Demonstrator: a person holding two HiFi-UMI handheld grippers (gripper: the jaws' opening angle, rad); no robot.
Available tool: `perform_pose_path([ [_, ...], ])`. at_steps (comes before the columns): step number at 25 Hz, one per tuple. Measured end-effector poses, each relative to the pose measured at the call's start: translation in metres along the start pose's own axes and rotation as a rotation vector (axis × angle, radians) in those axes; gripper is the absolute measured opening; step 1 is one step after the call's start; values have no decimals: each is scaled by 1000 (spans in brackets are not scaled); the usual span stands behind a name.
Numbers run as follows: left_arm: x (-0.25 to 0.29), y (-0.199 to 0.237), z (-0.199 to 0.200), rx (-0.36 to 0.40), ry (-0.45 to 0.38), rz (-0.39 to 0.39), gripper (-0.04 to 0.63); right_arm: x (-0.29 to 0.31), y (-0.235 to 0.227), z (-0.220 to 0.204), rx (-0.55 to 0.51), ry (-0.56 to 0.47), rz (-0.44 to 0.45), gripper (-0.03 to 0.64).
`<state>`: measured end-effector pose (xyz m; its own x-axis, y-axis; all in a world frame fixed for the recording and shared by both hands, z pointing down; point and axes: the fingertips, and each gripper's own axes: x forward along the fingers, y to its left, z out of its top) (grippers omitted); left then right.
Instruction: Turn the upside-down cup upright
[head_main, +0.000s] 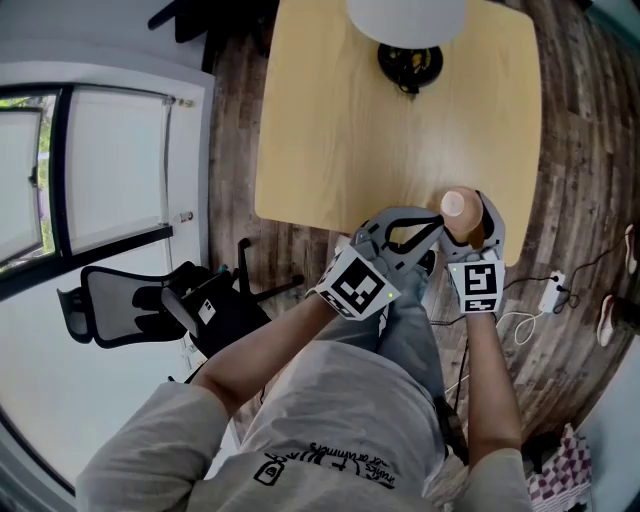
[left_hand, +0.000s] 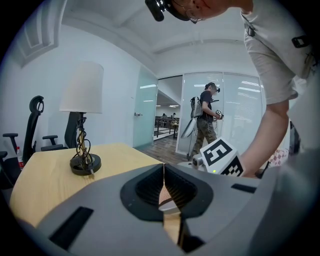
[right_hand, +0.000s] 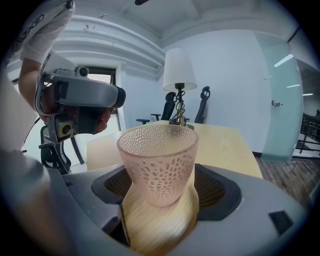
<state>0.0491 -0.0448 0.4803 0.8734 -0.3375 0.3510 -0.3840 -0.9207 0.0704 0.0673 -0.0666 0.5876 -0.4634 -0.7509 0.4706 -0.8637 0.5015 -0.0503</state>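
We see the cup (right_hand: 159, 165) standing on the table (right_hand: 235, 145) with its mouth up and its narrow foot down, so its long axis is vertical. Judged from this, the turning itself is already done. The cup is at the near right corner of the table, close to the near edge, and the lamp (right_hand: 179, 75) is well apart from it on the far side.

The relation that matters now is between the cup and the right gripper (right_hand: 162, 192). The cup is exactly between the two jaws of this gripper. The jaws stand wide, and on each side we see a gap between the pad and the wall of the cup, so the gripper does not hold it. The gripper points toward the far side and a little downward, so the cup lies straight ahead of it, on its own line.

The left gripper (left_hand: 164, 180) is just beside, to the left of the right one. Its jaws are pressed together with nothing between them. It is a little farther from the cup and has no part in this step.

We think the next move is to draw the right gripper back toward the near side, along the line of its jaws and without turning. The cup is wider at the rim than at the foot, so a sideways drift could let a pad touch the rim and tip the cup off the near edge.
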Motion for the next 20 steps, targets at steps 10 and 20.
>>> perform_pose_path([
  [10, -2, 2, 1, -8, 4, -10, 11, -1, 0, 2, -38, 14, 11, 357],
  [20, -4, -9, 16, -46, 2, -66, 11, -17, -9, 10, -173, 148, -34, 357],
])
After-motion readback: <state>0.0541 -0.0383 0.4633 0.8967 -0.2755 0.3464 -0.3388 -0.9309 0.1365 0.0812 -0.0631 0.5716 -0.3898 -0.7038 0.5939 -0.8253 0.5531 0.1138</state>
